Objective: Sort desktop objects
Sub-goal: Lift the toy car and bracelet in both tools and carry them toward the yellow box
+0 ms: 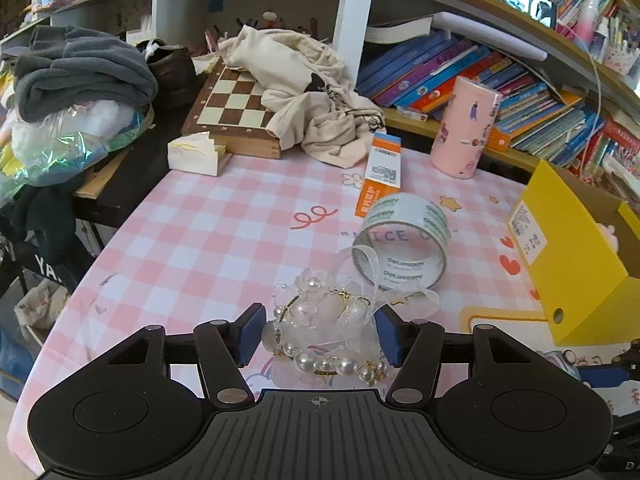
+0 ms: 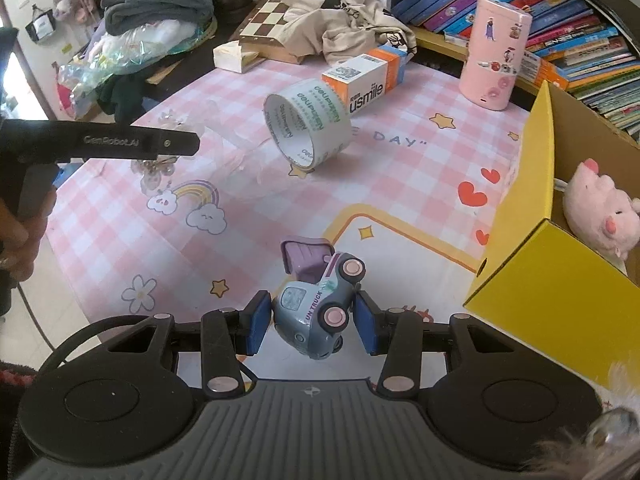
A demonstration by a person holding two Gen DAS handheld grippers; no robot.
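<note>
Resting between left tool (image 1: 318, 334) pads, pearl hairpiece (image 1: 328, 332), right tool (image 2: 312, 322) gripping toy truck (image 2: 318, 304)

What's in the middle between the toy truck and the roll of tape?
Nothing: in the right wrist view, only bare tablecloth shows between the toy truck, which the right claw holds, and the tape roll.

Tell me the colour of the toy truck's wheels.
Pink wheels on the toy truck, clearest in the right wrist view.

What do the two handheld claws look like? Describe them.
Both the left claw and the right claw match: black linkage arms with silver pivot pins, blue finger pads, and a ribbed grey body. The left claw's side reads GenRobot.AI in the right wrist view.
</note>
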